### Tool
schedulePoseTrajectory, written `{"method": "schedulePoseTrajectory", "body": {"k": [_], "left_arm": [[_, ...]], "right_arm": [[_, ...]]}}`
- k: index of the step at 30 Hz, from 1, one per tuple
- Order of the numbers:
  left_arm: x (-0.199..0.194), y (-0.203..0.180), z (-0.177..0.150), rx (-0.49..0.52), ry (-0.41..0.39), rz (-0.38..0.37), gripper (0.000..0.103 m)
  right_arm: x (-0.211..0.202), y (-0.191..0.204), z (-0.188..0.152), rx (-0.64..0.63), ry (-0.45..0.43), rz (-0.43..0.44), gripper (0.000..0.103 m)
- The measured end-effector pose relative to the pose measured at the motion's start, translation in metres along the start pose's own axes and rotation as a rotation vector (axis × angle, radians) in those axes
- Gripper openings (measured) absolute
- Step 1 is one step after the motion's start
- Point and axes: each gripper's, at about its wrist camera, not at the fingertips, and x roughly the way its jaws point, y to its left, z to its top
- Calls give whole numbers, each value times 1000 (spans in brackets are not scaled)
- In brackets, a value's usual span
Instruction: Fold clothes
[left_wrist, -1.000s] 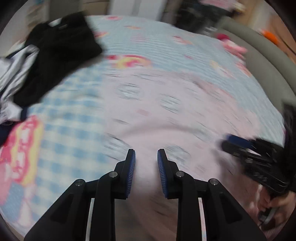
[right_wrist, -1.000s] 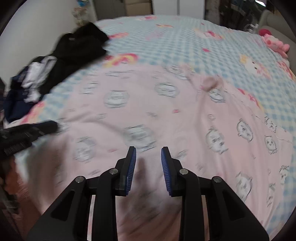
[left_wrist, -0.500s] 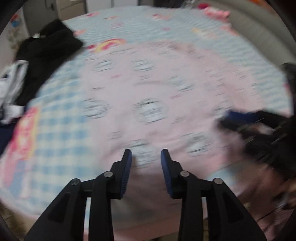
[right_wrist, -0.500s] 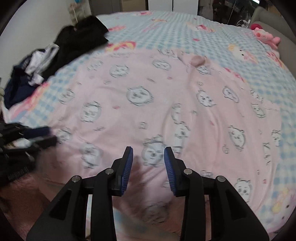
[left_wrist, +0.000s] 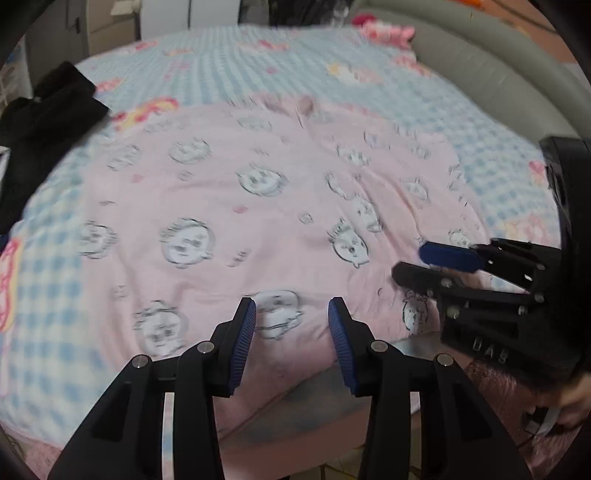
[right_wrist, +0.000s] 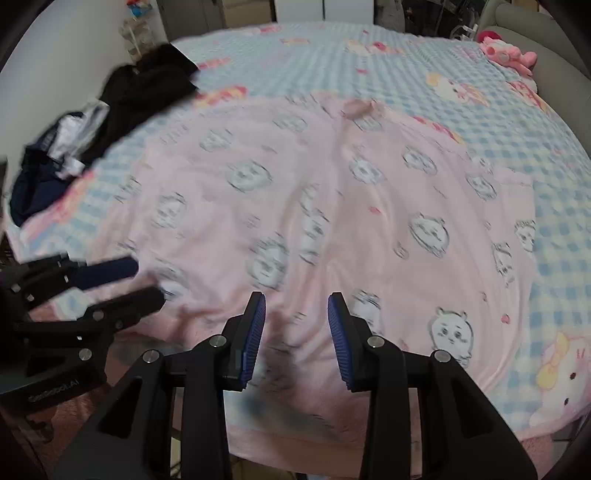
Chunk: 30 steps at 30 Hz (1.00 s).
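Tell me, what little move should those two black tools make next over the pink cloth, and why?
Probably lower both onto the near hem and pinch it. The left tool and right tool hang open and empty above the pink cartoon-print garment, which lies spread flat on the blue checked bedsheet, not yet folded.

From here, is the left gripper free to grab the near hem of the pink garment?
Probably yes. The left gripper is open just above the pink garment's near hem, nothing between; the right gripper sits off to the side.

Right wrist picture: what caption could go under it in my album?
Open right gripper above a pink garment spread on the checked bed, dark clothes piled at the far left.
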Motion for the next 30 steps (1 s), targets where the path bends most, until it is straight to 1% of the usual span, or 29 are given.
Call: {"method": "schedulePoseTrajectory", "body": {"k": [2,3,5,7,10,11,12,13,14,15,16,17,18,20,22,24,25,27,28,30], "left_arm": [[8,4,-15,16,65,78,45],[8,9,-22,11,81,88,45],[-1,21,-30,-28,67,58,45],[-11,25,-29,-46,35,54,45],[-14,16,-16,-56,0,-3,44],[-14,12,-10,-58,-11,-26,44],[-15,8,-5,-59,-21,-48,44],[-11,5,-2,-55,-5,-39,44],[-3,1,0,-44,37,-1,44],[1,-1,2,-30,52,26,44],[0,-1,3,-12,42,41,44],[-2,-1,8,-1,28,32,44],[-6,-1,16,5,10,0,44],[-7,0,34,16,-15,-51,44],[11,-3,59,26,-9,-67,44],[30,-6,85,36,-2,-82,44],[39,-7,98,41,1,-90,43],[57,-9,123,51,8,-106,36],[67,-11,136,56,11,-114,36],[85,-13,161,66,18,-130,34]], "right_arm": [[7,-14,-12,10,34,-16,36],[6,-22,-18,22,37,-1,36],[-2,-39,-31,47,22,25,36],[-14,-52,-39,74,-8,21,36],[-27,-61,-38,118,-65,33,39],[-26,-62,-37,119,-68,28,38],[-23,-62,-38,112,-51,19,39],[-19,-61,-39,106,-35,11,39],[-15,-61,-39,99,-18,2,39],[-11,-61,-40,93,-2,-7,39],[-8,-60,-40,87,15,-15,39],[-7,-62,-40,88,24,-12,39],[-11,-66,-37,95,26,5,39],[-19,-75,-22,90,14,37,39],[-27,-83,-1,75,-4,65,39],[-26,-90,31,48,-27,83,39],[-23,-92,47,32,-32,73,39],[-9,-92,79,-17,-33,34,39],[0,-93,93,-32,-23,17,39],[22,-98,120,-47,4,26,39]]}}
